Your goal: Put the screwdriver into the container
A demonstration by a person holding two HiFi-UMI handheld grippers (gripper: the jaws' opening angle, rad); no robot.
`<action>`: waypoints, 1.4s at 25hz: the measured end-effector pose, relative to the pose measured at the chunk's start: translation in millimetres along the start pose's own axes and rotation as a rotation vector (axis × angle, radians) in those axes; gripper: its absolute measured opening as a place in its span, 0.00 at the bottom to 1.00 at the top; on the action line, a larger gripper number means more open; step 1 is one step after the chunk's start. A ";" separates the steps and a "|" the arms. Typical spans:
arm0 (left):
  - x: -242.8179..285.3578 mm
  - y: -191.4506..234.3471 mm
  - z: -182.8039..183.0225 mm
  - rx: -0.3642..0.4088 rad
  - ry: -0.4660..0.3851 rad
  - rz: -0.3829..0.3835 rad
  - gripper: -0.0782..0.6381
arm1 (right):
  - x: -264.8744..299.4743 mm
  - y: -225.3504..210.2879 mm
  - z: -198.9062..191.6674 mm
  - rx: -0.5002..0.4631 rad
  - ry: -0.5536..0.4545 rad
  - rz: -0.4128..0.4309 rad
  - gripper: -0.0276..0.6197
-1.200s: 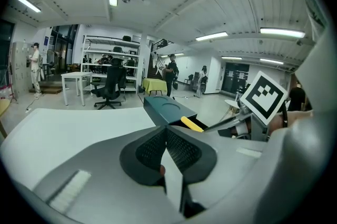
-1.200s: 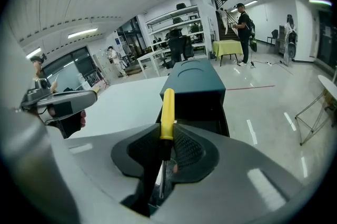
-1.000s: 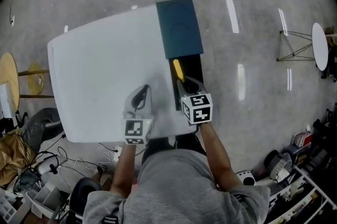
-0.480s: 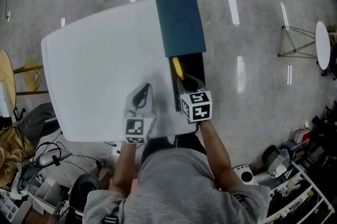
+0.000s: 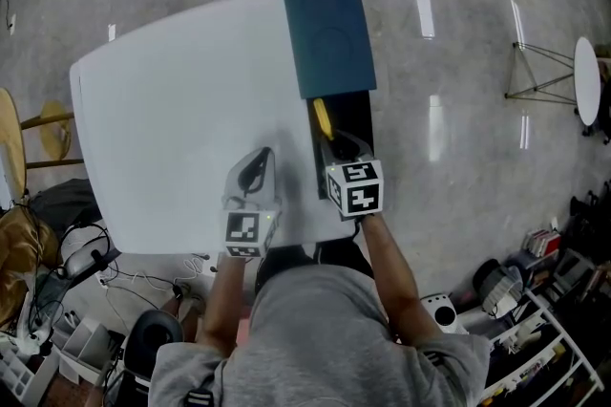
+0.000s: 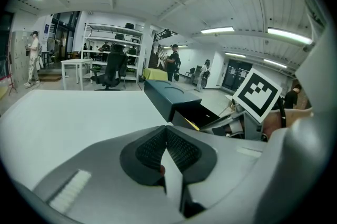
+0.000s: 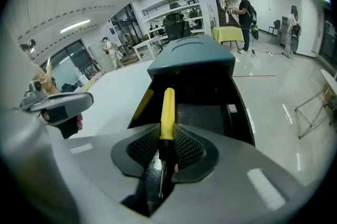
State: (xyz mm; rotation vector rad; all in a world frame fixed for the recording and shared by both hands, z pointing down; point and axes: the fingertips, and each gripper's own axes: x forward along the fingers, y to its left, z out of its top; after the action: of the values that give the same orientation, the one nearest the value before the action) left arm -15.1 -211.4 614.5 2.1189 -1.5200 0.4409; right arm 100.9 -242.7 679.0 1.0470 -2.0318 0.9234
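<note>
The screwdriver (image 7: 167, 112) has a yellow handle, a black collar and a thin metal shaft. My right gripper (image 7: 164, 148) is shut on it at the collar, the handle pointing away over the open black container (image 7: 210, 92). In the head view the yellow handle (image 5: 324, 119) lies over the container's dark opening (image 5: 349, 123), with the right gripper (image 5: 340, 150) just behind it. The container's dark teal lid (image 5: 327, 35) is slid toward the far end. My left gripper (image 5: 254, 174) rests over the white table (image 5: 181, 109) beside the container, its jaws (image 6: 166, 152) shut with nothing between them.
The container lies along the table's right edge; the grey floor (image 5: 458, 71) is beyond it. A white round stand (image 5: 582, 82) is far right. Cables, a chair and clutter lie by the table's near left corner (image 5: 67, 271). People and shelves stand far off in the gripper views.
Both grippers have sunk a little toward the table and container. The right gripper still holds the screwdriver over the opening; the left stays shut beside it.
</note>
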 end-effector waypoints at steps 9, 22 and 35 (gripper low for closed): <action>-0.9 -4.8 -6.3 0.000 0.000 0.000 0.13 | -2.6 -0.5 -4.1 0.002 0.002 0.002 0.17; -18.1 -7.5 6.2 0.014 -0.029 0.024 0.13 | -10.0 3.3 -0.8 0.002 -0.017 0.004 0.18; -68.6 -19.0 39.3 0.064 -0.128 0.028 0.13 | -68.6 36.4 23.4 -0.039 -0.147 -0.007 0.18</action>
State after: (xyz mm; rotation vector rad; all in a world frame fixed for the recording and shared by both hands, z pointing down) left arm -20.5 -174.7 542.1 2.2147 -1.6280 0.3746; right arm 95.7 -219.5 601.5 1.1290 -2.1554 0.8208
